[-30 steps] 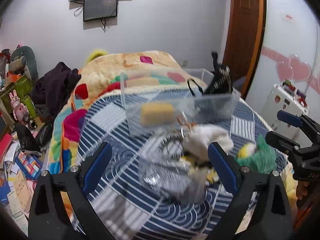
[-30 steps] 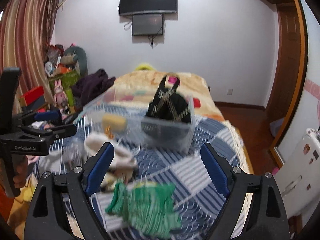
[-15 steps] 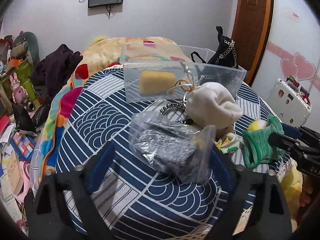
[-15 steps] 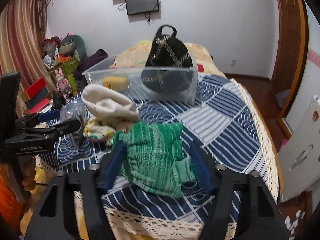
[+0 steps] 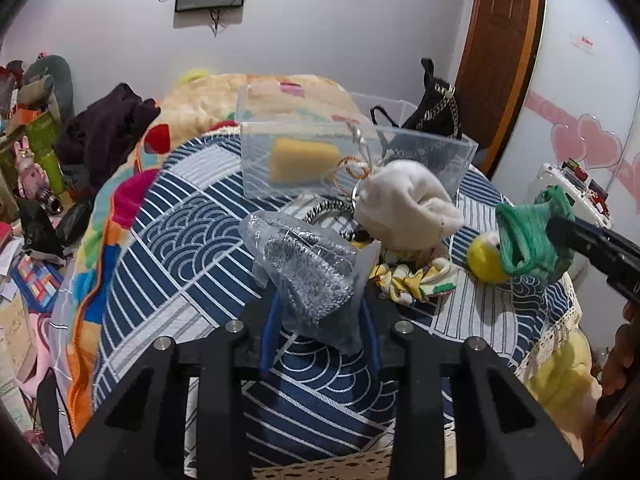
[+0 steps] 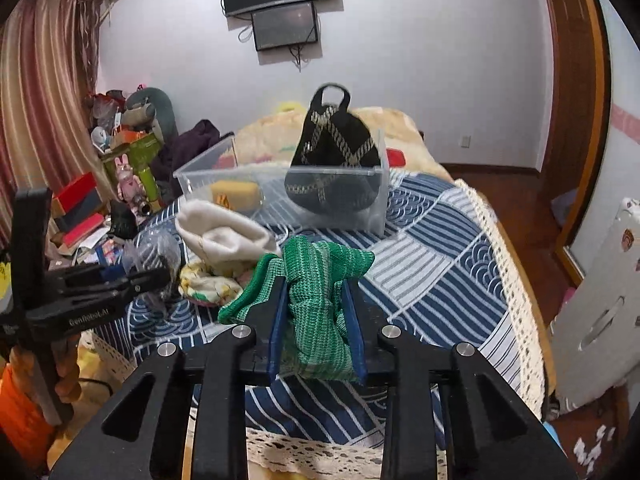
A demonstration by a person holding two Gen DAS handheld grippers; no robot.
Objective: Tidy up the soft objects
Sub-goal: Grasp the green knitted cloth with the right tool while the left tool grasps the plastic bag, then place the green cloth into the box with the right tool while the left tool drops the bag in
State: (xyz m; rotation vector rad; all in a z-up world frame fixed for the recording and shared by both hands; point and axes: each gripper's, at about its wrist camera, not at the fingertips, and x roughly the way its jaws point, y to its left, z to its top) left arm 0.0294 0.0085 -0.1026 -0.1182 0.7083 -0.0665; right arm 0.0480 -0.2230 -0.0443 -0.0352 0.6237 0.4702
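The green knit cloth (image 6: 318, 300) lies bunched on the bed (image 6: 436, 248), in front of the clear plastic bin (image 6: 280, 196). The right hand-held gripper (image 6: 316, 316) is closing its jaws on that cloth, blue pads pressed against both sides. Left of the bin's front, the clear bag of silvery mesh (image 5: 310, 276) sits between the jaws of the left hand-held gripper (image 5: 320, 320), which are closing and squeezing it. Between bag and cloth lie a cream knit hat (image 5: 406, 204), a patterned scrunchie (image 5: 412, 282) and a yellow plush toy (image 5: 486, 256). Inside the bin sit a yellow sponge (image 5: 304, 158) and a black bag (image 6: 332, 168).
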